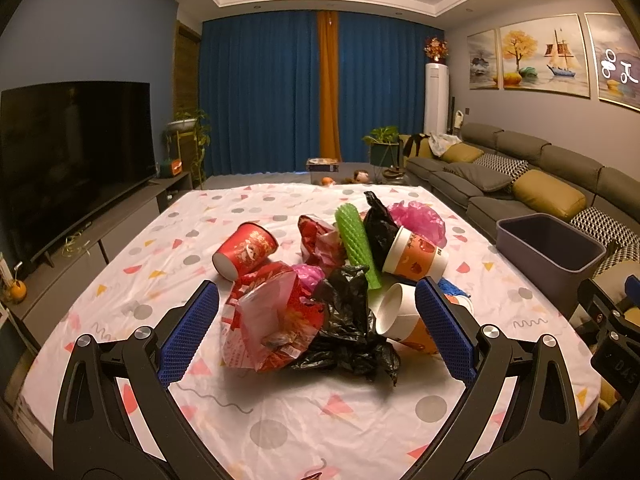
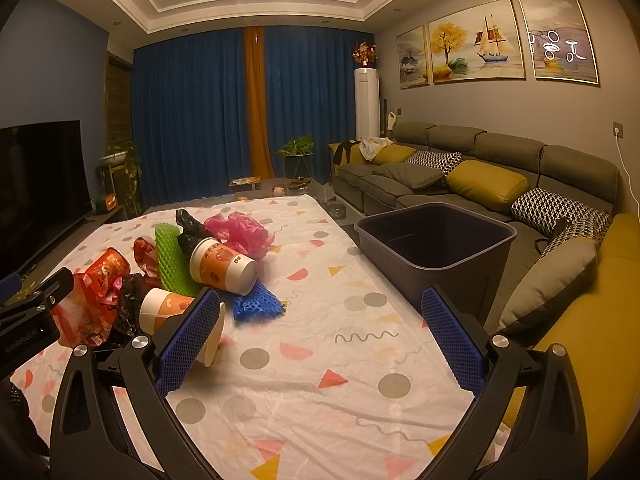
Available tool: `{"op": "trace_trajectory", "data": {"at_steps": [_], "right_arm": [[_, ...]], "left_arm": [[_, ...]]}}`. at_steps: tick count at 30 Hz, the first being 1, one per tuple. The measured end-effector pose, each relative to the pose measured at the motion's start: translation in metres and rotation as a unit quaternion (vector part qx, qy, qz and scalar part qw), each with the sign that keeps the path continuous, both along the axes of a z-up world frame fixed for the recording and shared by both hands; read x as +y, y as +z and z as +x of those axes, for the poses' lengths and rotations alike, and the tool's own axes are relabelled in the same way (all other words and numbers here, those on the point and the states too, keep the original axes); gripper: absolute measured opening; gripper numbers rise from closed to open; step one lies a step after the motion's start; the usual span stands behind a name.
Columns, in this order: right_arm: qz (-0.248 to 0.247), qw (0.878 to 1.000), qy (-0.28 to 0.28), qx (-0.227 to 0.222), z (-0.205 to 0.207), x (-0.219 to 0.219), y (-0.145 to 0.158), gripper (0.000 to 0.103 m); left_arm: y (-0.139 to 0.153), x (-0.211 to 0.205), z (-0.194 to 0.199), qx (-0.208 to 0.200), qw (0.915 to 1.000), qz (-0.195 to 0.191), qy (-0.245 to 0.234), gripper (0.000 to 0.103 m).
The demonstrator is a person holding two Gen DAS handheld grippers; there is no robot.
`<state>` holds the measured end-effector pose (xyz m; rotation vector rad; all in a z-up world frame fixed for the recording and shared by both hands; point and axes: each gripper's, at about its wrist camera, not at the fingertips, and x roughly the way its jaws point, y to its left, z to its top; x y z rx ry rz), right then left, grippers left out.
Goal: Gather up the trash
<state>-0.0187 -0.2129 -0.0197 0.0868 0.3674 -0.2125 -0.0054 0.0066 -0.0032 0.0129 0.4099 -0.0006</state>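
Left gripper (image 1: pixel 316 320) stands spread wide around the near heap, gripping nothing; right gripper (image 2: pixel 320 334) is likewise spread over bare cloth; judged step: first pick, calling for closing on the red wrapper (image 1: pixel 266 322); three paper cups, one red cup, two black bags; bin (image 2: pixel 436 240) empty, right of table.

This is a home living room. A long grey sofa (image 2: pixel 460 168) with cushions faces a large television (image 1: pixel 76 160). Blue curtains (image 1: pixel 260 96) and framed paintings (image 2: pixel 476 42) line the walls.
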Motion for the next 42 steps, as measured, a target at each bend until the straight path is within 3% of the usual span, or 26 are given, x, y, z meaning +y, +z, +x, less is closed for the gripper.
{"op": "trace_trajectory", "data": {"at_steps": [42], "right_arm": [[-0.008, 1.0, 0.012, -0.003, 0.003, 0.017, -0.003, 0.098]], "left_arm": [[-0.006, 0.015, 0.006, 0.004, 1.0, -0.005, 0.006, 0.097]]}}
